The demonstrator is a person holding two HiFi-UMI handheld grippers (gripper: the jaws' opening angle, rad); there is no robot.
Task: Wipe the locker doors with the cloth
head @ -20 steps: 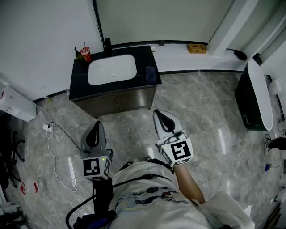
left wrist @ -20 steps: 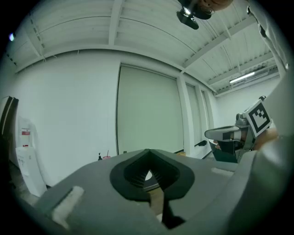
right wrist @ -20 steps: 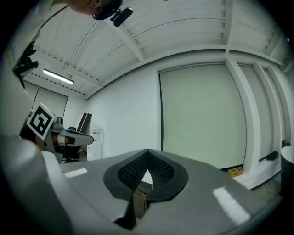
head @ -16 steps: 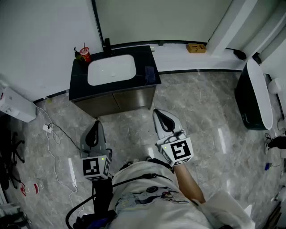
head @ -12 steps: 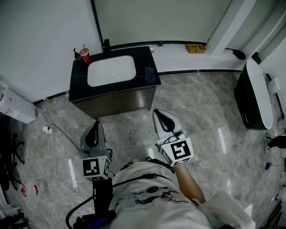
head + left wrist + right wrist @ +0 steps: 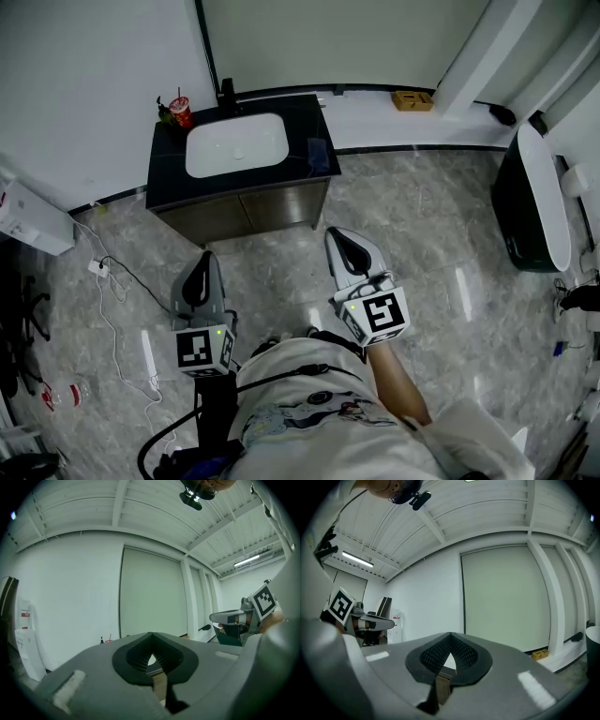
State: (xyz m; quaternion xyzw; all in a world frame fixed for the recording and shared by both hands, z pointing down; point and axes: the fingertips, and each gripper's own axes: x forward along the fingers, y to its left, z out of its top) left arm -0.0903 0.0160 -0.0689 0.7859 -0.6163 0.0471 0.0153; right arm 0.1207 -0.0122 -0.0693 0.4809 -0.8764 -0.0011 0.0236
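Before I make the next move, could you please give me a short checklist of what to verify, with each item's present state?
1. Left claw free to pick something up: ok, its jaws are together with nothing between them.
2. Right claw free: ok, shut and empty as well.
3. Cloth in hand: not ok, neither claw holds one.
4. Cloth located: cannot tell. A dark blue item lies on the vanity counter, but what it is does not show.
5. Locker doors within reach: cannot tell, none can be made out in any view.
6. Floor safe to step on: not ok at the person's left, where a white plug and cables lie.
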